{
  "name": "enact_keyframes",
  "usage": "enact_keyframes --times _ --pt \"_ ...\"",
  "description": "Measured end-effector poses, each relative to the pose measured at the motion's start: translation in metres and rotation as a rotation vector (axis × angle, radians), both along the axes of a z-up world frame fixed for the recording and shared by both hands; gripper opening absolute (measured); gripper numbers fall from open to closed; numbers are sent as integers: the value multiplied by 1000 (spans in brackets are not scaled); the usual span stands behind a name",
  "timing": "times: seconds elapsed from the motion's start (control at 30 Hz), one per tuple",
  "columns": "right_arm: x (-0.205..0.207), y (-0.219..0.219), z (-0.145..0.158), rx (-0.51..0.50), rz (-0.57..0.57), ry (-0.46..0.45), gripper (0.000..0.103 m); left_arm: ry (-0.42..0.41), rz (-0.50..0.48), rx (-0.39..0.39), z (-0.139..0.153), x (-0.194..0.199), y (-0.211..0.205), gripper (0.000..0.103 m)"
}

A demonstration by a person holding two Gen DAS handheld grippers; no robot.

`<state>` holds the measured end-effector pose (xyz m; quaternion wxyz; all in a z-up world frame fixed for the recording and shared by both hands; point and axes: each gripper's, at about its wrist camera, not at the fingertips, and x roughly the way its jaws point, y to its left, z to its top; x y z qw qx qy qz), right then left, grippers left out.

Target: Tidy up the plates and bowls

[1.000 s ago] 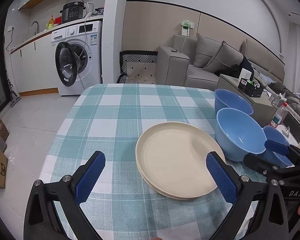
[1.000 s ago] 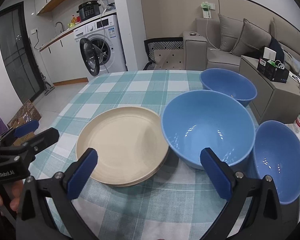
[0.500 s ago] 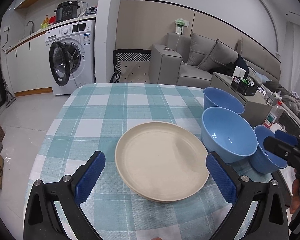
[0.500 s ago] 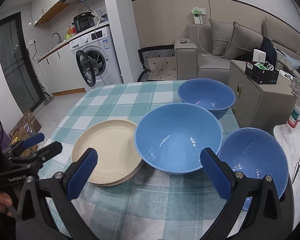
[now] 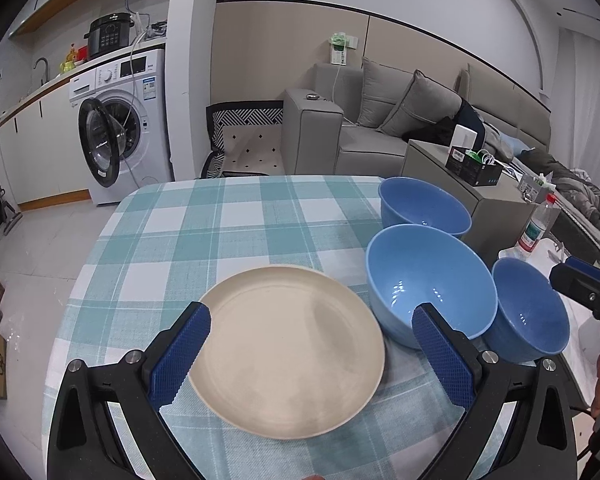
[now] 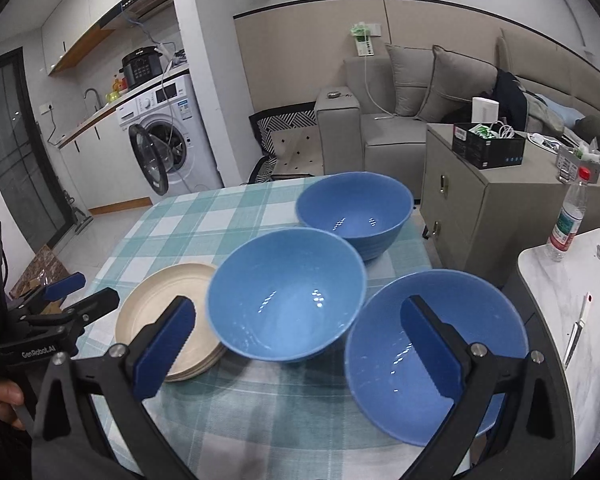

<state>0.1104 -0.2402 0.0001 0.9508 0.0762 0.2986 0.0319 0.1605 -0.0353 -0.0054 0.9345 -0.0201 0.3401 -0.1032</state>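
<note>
Landmark = middle bowl (image 6: 286,294), centre of the checked surface (image 5: 220,232).

Nearest: right tongs (image 6: 298,350) spread wide, holding nothing, hovering w/ one blue pad low over the near bowl (image 6: 436,354), which sits just right of the middle bowl, rims near or touching, hanging close to the surface edge. Left tongs (image 5: 310,356) also spread, empty, straddling the plate stack (image 5: 288,346) just left of the middle bowl; right view shows several cream plates stacked.

Far bowl (image 6: 354,210) just behind the middle bowl.

Handling, my guess: bowls look like light, stiff plastic/melamine w/ glossy walls, so slippery; pinch the rim, one pad inside, one outside. Near bowl first, given the edge. Plates thin & flat; grab by the raised rim, prob whole stack at once, keep level.
</note>
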Motion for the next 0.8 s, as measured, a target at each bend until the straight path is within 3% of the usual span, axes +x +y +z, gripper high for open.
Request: enact_keyframes --times 0.47,0.8 --pt "-1 -47 20 40 -26 -9 103 -7 -28 18 11 33 -34 103" --pt "11 -61 26 -10 -38 18 103 21 -27 -12 13 59 -34 103"
